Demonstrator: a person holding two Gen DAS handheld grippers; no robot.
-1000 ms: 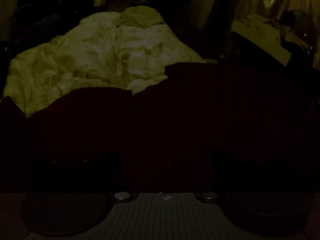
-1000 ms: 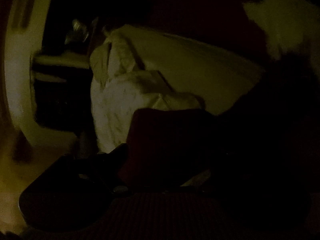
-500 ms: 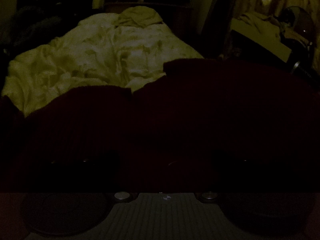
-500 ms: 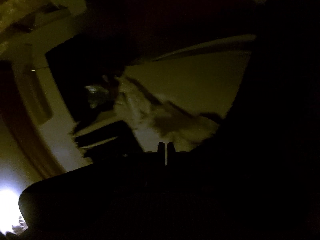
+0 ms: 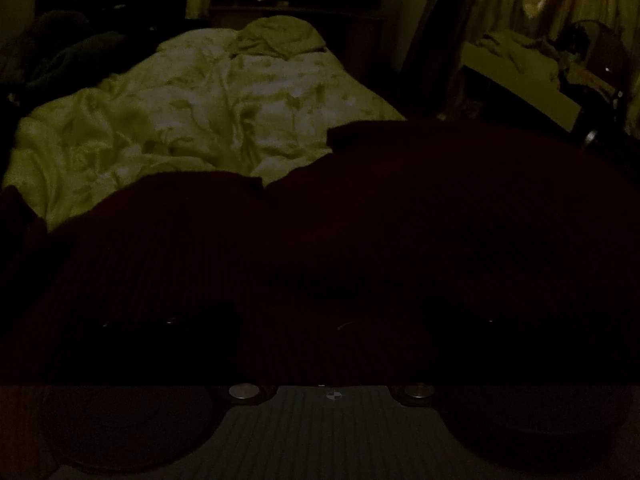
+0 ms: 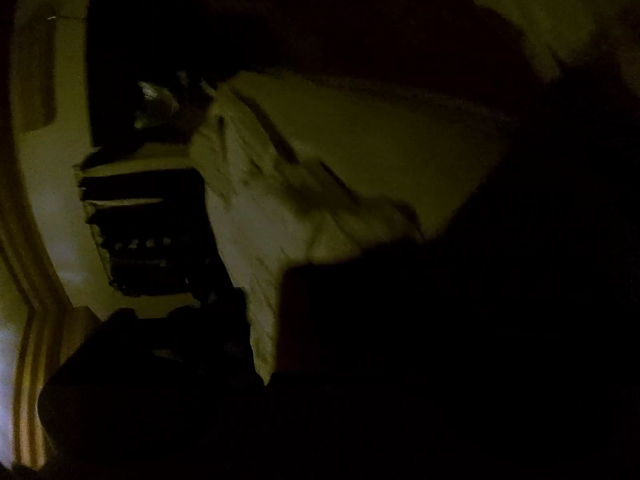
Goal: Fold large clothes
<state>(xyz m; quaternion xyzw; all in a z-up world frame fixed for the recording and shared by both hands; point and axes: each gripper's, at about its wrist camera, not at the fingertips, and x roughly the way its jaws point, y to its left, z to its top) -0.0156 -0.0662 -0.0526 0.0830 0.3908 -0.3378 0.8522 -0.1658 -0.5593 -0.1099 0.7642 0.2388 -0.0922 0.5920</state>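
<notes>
A large dark red garment [image 5: 360, 240] lies spread over the near part of a bed with a pale crumpled duvet [image 5: 208, 120]. My left gripper [image 5: 328, 322] hovers low over the garment, its dark fingers [image 5: 168, 332] wide apart and open, with cloth beneath them. In the blurred, very dark right wrist view, a squared fold of the same garment [image 6: 400, 320] fills the lower right. My right gripper [image 6: 332, 320] has its jaws opening. Its left finger [image 6: 132, 344] stands clear of the fold, with pale sheet showing in the gap. The other finger is lost in the dark.
A pillow [image 5: 276, 34] lies at the bed's head against a dark headboard. A cluttered side table [image 5: 520, 64] and curtains [image 5: 560, 4] stand at the right. Dark shelves [image 6: 144, 232] and a pale wall [image 6: 60, 160] are beside the bed. Dark clothes [image 5: 60, 52] are heaped at far left.
The right wrist view swung and rolled. Half a second ago the right fingertips were pressed together; now they stand apart around the garment's fold. The left view is unchanged.
</notes>
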